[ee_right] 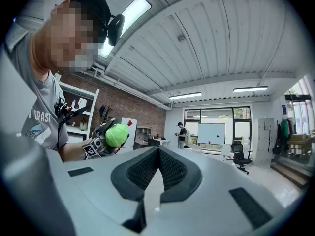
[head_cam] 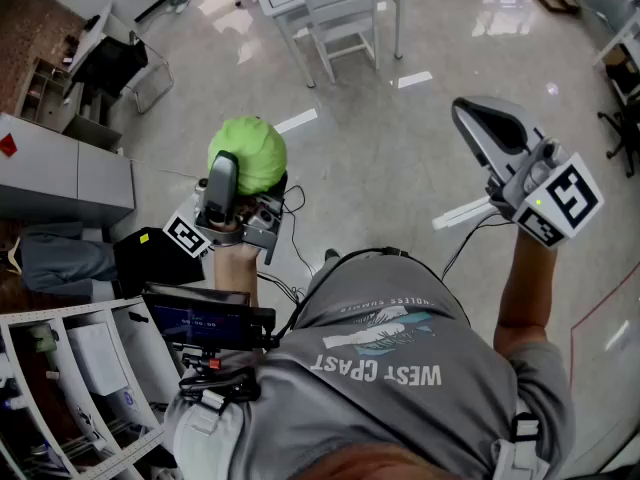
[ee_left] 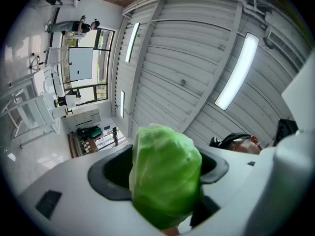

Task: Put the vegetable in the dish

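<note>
The left gripper is raised and tilted up toward the ribbed ceiling. Its fingers are clamped on a round green cabbage. The cabbage sits between the two fingers, fills the gap and bulges past their tips, with the dark pads pressing on its sides. The right gripper is held up well apart from the left fingers, on the person's other side. Its fingers are together, tips meeting, with nothing between them. From there the cabbage shows well beyond those tips, off to their left. Glossy floor lies below both grippers.
</note>
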`<state>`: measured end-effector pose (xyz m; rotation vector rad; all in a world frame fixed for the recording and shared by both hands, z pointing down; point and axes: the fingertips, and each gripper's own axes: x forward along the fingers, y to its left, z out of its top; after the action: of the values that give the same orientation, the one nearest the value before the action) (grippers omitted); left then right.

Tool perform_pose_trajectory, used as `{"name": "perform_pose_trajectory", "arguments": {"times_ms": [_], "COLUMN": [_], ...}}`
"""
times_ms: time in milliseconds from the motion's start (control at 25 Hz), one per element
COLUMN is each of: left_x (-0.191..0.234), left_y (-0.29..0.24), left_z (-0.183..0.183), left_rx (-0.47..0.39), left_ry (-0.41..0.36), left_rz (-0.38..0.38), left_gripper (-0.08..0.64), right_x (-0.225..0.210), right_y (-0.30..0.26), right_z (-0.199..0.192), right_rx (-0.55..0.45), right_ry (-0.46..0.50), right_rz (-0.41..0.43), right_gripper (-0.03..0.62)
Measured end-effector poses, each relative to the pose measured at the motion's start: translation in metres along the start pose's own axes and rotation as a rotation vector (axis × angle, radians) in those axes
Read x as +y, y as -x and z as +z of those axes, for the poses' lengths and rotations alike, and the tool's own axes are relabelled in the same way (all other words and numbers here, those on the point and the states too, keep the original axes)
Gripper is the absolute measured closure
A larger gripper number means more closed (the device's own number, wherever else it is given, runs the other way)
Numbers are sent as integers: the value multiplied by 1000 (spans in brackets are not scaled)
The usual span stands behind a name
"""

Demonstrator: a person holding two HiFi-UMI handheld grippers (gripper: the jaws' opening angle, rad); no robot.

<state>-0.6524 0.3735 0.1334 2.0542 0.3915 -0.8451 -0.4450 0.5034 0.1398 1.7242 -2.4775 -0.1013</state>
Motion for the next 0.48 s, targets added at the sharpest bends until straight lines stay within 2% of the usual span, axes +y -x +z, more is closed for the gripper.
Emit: {"name": "perform_pose_trajectory", "arguments": {"times_ms": [320, 480], "left_x": [3, 4], "left_y": [-1, 8], "left_z": [1, -1], "left_rx": [-8, 5], "left_ry": [9, 19], "left_rz": [17, 25], "left_gripper": [202, 202], "right_x": [0, 11], "right_y": [-4, -7], "right_z": [2, -1], "right_rx": [6, -23], "right_ry": [-11, -23], "right_rz": [12, 13], "right_gripper": [586, 586]}}
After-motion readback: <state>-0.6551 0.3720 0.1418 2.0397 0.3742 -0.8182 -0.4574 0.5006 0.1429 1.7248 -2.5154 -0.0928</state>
